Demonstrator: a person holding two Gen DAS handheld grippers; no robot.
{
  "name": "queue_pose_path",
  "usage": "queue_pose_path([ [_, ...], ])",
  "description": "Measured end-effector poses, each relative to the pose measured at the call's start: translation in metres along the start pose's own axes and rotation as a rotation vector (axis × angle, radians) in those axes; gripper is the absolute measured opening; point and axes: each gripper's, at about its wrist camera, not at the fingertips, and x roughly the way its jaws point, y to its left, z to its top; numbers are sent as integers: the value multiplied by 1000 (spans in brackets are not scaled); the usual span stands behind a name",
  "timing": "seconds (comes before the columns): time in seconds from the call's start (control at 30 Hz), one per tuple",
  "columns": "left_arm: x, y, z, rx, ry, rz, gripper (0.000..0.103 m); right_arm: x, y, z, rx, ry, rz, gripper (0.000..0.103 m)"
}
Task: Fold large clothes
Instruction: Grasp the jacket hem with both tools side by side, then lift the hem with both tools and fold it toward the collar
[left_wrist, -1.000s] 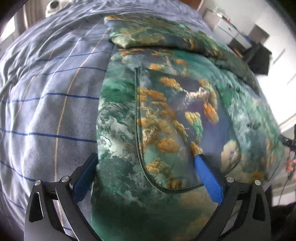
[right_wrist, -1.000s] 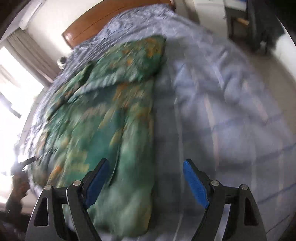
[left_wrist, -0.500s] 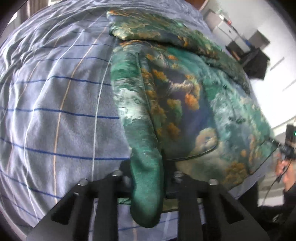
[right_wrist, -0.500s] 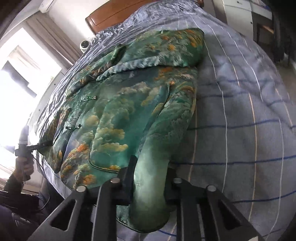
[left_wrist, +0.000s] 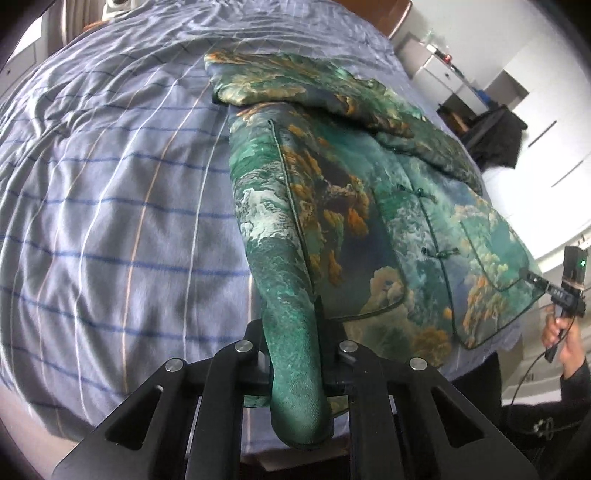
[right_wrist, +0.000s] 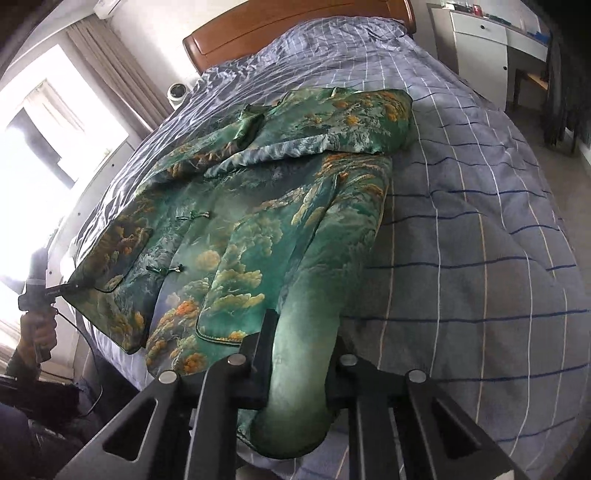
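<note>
Left gripper (left_wrist: 295, 369) clamped on jacket (left_wrist: 369, 221) hem fold at 6 o'clock | right gripper (right_wrist: 299, 373) pinching the opposite hem corner at 6 o'clock, jaws closing on the cloth | jacket spread front-up on bed (right_wrist: 480, 221), sleeves folded across at 12 o'clock | headboard (right_wrist: 295, 29) at 12 o'clock
</note>
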Motion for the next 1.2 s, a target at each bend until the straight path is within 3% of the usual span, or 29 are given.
queue_pose_path([
  [0.43, 4, 10, -14, -23, 50, 4, 12, -10, 2, -36, 7, 86, 13, 16],
  [0.7, 12, 11, -14, -45, 126, -4, 12, -12, 0, -67, 38, 162, 25, 15],
  [0.97, 19, 10, -32, -9, 311, 8, 10, -25, -1, -123, 89, 320, 60, 12],
  [1.07, 4, 7, -3, -26, 270, -44, 9, -35, -1, -122, 129, 310, 109, 11],
  [1.2, -28, 4, 63, -52, 128, -142, 9, -61, -5, -80, 168, 183, 229, 10],
])
